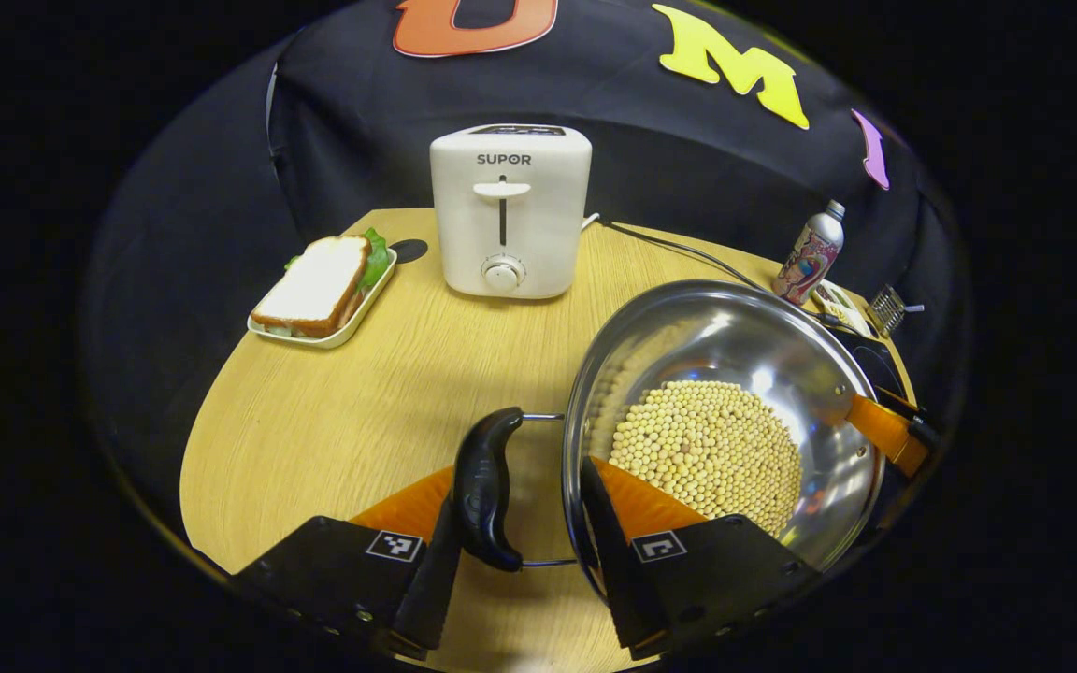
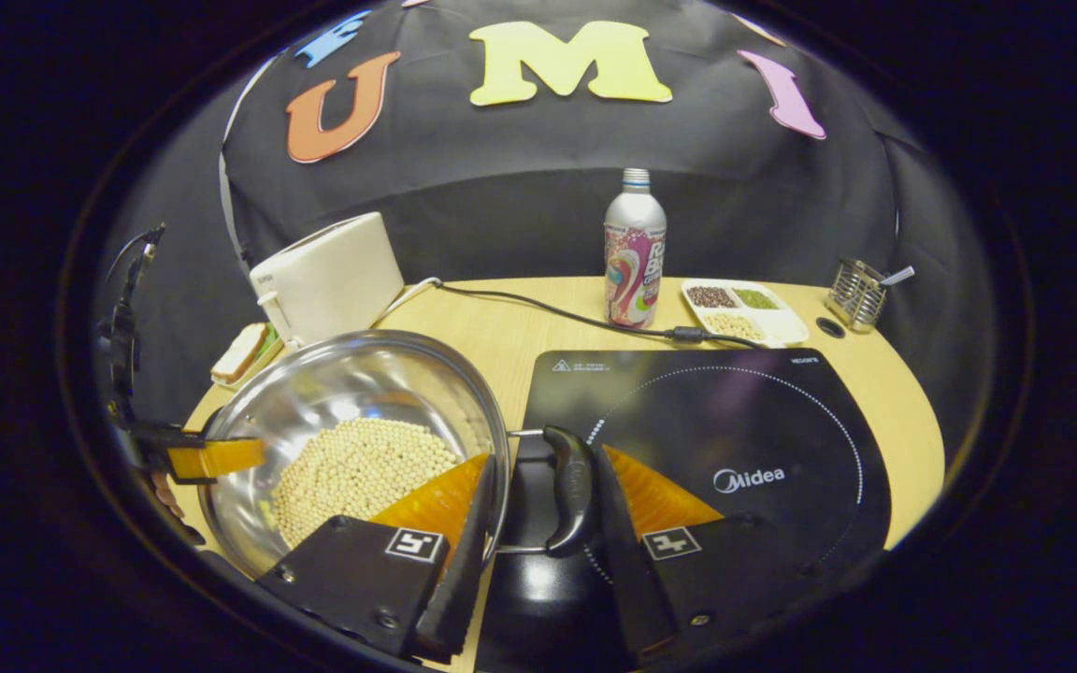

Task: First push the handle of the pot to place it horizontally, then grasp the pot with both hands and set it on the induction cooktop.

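Observation:
A steel pot (image 1: 735, 336) (image 2: 351, 383) holding soybeans (image 1: 707, 449) sits on the wooden table, left of the black induction cooktop (image 2: 735, 421). Its two black handles lie level. My left gripper (image 1: 520, 477) clamps one side: the outer finger presses the handle (image 1: 485, 486), the inner finger sits inside the rim. My right gripper (image 2: 543, 458) grips the opposite side the same way, with its handle (image 2: 571, 486) over the cooktop's left edge. Across the pot, each view also shows a finger of the other gripper (image 1: 889, 435) (image 2: 211, 458).
A white toaster (image 1: 510, 210) (image 2: 328, 276) stands at the back, a sandwich on a tray (image 1: 319, 285) beside it. Behind the cooktop are a bottle (image 2: 634, 248), a divided dish (image 2: 744, 313), a wire holder (image 2: 856, 294) and a power cable (image 2: 548, 313).

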A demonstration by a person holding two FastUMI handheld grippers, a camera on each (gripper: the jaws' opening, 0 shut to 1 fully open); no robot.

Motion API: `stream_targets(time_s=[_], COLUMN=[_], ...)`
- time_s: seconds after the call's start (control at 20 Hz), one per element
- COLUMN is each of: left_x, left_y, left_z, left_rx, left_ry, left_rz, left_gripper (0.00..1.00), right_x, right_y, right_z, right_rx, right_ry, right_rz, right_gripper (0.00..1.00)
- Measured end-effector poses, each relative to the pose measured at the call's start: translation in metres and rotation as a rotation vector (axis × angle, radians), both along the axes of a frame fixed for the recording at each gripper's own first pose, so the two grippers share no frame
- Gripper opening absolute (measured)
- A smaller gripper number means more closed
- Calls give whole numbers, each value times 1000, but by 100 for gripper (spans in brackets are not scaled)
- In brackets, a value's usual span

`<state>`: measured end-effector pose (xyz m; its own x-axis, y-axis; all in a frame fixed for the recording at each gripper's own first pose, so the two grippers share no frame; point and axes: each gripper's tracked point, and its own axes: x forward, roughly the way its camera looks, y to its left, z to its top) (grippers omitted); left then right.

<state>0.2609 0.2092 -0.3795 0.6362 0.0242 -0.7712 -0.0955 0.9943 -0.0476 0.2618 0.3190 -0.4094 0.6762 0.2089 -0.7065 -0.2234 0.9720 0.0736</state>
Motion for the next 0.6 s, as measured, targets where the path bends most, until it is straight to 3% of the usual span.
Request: stream_targets(time_s=[0.05,0.15,0.2,0.6], left_x=[2,-2,-3,-28], left_y=[-1,-2,-3,-3], left_z=[-3,1,2,33], left_rx=[-7,-19,-15,24], left_ry=[-4,4,11,-3], left_rz=[8,12,10,25], left_gripper=[75,53,62,62], right_x=[0,1,-1,-21], right_y=[0,0,-1,-2], right_z=[2,2,3,20], right_rx=[-4,4,11,89], right_ry=[-1,-2,1,35], right_rz=[6,15,18,55], right_gripper=[60,60,57,53])
